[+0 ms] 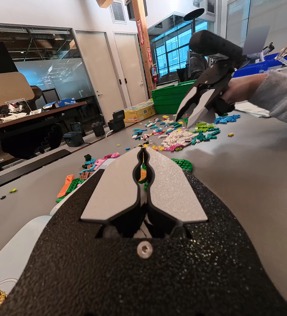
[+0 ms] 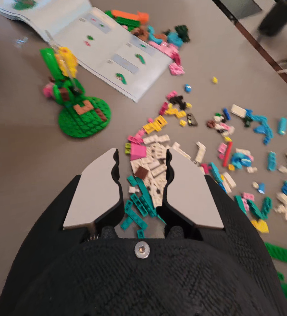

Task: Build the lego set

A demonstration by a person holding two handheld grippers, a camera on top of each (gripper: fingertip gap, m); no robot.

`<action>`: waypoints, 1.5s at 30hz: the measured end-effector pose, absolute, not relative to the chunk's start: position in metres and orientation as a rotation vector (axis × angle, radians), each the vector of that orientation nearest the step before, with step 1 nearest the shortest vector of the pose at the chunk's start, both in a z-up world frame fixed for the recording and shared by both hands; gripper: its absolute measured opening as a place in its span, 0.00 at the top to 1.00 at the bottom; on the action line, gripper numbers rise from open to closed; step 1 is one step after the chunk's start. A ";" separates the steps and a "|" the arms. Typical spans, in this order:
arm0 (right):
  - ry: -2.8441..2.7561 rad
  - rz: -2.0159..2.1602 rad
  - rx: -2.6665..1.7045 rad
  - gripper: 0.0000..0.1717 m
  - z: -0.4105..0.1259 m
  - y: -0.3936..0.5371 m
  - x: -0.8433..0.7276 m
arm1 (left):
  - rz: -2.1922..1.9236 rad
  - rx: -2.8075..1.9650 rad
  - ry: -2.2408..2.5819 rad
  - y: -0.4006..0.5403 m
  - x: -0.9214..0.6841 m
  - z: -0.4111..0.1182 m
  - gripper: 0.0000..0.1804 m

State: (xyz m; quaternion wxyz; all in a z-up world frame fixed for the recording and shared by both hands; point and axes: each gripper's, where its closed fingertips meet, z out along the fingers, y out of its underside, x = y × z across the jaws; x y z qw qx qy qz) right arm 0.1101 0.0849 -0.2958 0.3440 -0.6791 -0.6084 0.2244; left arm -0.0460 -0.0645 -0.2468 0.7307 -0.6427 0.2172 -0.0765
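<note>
Above white bricks (image 2: 156, 164), right hand-held gripper (image 2: 142, 152) apparently gapes bare.

A grey table (image 2: 28, 153) carries loose toy bricks. A pile of white bricks (image 2: 156, 164) lies at the middle. Beyond it to the left stands a green round plate (image 2: 86, 123); farther on lies an open booklet (image 2: 105, 56). Teal bricks (image 2: 137, 205) lie just before the white pile.
</note>
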 end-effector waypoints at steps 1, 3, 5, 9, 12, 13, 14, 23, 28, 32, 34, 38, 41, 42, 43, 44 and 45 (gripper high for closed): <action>-1.550 0.550 -1.788 0.71 -0.297 0.092 0.116 | -0.166 -1.415 0.481 -0.065 -0.046 -0.247 1.00; -1.486 0.500 -1.835 0.73 -0.300 0.105 0.124 | -0.162 -1.417 0.489 -0.065 -0.044 -0.248 1.00; -1.439 0.468 -1.892 0.76 -0.305 0.115 0.127 | -0.156 -1.419 0.496 -0.065 -0.044 -0.248 1.00; -1.422 0.378 -1.926 0.78 -0.314 0.130 0.119 | -0.148 -1.424 0.506 -0.065 -0.042 -0.249 1.00; -1.429 0.347 -1.914 0.82 -0.314 0.139 0.102 | -0.149 -1.425 0.505 -0.065 -0.042 -0.249 1.00; -1.436 0.355 -1.910 0.83 -0.313 0.141 0.094 | -0.151 -1.426 0.503 -0.064 -0.043 -0.249 1.00; -1.446 0.371 -1.907 0.84 -0.312 0.143 0.085 | -0.153 -1.427 0.500 -0.064 -0.043 -0.249 1.00; -1.450 0.484 -2.045 0.99 -0.306 0.169 0.014 | -0.178 -1.429 0.483 -0.063 -0.046 -0.248 1.00; -1.481 0.461 -2.034 0.98 -0.305 0.177 -0.006 | -0.178 -1.429 0.492 -0.063 -0.044 -0.249 1.00; -1.480 0.315 -2.049 0.98 -0.309 0.193 -0.002 | -0.177 -1.429 0.500 -0.064 -0.043 -0.249 1.00; -1.471 0.322 -2.077 0.98 -0.307 0.197 -0.003 | -0.178 -1.428 0.503 -0.064 -0.043 -0.249 1.00; -1.431 0.398 -2.100 1.00 -0.303 0.203 -0.012 | -0.182 -1.430 0.504 -0.064 -0.042 -0.249 1.00; -1.477 0.393 -2.097 1.00 -0.313 0.204 -0.015 | -0.187 -1.428 0.498 -0.064 -0.043 -0.248 1.00; -1.491 0.390 -2.085 1.00 -0.316 0.205 -0.015 | -0.189 -1.427 0.496 -0.064 -0.043 -0.248 1.00; -1.506 0.393 -2.068 1.00 -0.318 0.206 -0.017 | -0.192 -1.427 0.494 -0.064 -0.043 -0.248 1.00; -1.524 0.410 -2.058 1.00 -0.320 0.205 -0.019 | -0.195 -1.427 0.493 -0.064 -0.043 -0.248 1.00; -1.545 0.438 -2.046 1.00 -0.321 0.202 -0.021 | -0.197 -1.427 0.493 -0.065 -0.043 -0.248 1.00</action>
